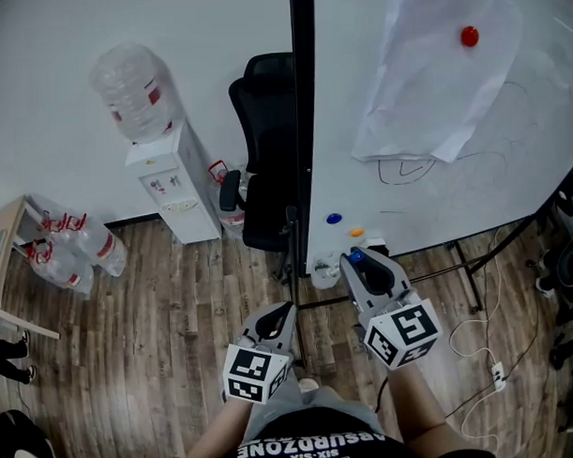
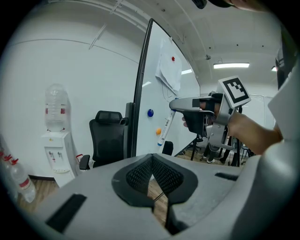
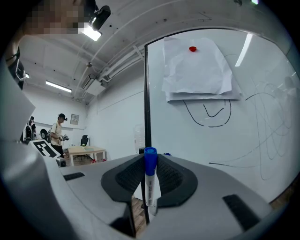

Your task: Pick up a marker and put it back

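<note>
A white marker with a blue cap [image 3: 150, 182] stands upright between the pads of my right gripper [image 3: 149, 178], which is shut on it. In the head view the right gripper [image 1: 353, 260] is held close to the lower left corner of the whiteboard [image 1: 436, 199], the marker's blue cap [image 1: 356, 257] showing at its tips. The left gripper view shows that marker [image 2: 166, 127] hanging down from the right gripper [image 2: 187, 104] in front of the board. My left gripper [image 1: 288, 312] hangs lower and to the left, over the floor. Its jaws [image 2: 152, 176] are shut with nothing in them.
A black office chair [image 1: 265, 158] and a water dispenser [image 1: 172, 180] stand left of the board's black edge post [image 1: 306, 129]. Paper sheets [image 1: 441, 77] hang under a red magnet [image 1: 469, 36]. Blue [image 1: 334, 218] and orange [image 1: 357, 232] magnets sit low on the board. Cables [image 1: 488, 357] lie on the floor.
</note>
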Motion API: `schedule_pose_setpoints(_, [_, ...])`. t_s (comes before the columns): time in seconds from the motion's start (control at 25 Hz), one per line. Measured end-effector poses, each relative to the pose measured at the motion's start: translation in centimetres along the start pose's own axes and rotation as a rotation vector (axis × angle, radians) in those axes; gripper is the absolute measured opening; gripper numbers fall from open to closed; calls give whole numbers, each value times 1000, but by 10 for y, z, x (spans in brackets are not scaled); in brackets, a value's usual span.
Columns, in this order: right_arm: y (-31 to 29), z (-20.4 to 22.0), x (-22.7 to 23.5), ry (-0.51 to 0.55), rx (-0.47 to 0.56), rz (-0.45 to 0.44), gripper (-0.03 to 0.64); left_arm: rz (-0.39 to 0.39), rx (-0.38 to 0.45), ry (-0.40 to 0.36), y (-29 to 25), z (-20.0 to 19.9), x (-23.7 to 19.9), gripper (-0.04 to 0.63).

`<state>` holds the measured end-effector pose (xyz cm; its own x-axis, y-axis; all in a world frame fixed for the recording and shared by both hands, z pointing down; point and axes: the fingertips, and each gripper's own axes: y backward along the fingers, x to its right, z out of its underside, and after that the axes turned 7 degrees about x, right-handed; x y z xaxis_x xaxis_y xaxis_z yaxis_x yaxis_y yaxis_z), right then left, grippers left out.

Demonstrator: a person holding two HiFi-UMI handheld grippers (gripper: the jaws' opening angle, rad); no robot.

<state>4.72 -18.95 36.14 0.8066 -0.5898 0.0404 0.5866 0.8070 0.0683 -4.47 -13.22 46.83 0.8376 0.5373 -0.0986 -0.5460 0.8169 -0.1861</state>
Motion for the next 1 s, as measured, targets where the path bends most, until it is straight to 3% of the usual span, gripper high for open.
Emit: schedule_pose_setpoints(1.0, [-34, 51, 11, 0, -106, -7, 72, -38, -24, 19, -7, 6, -22, 8])
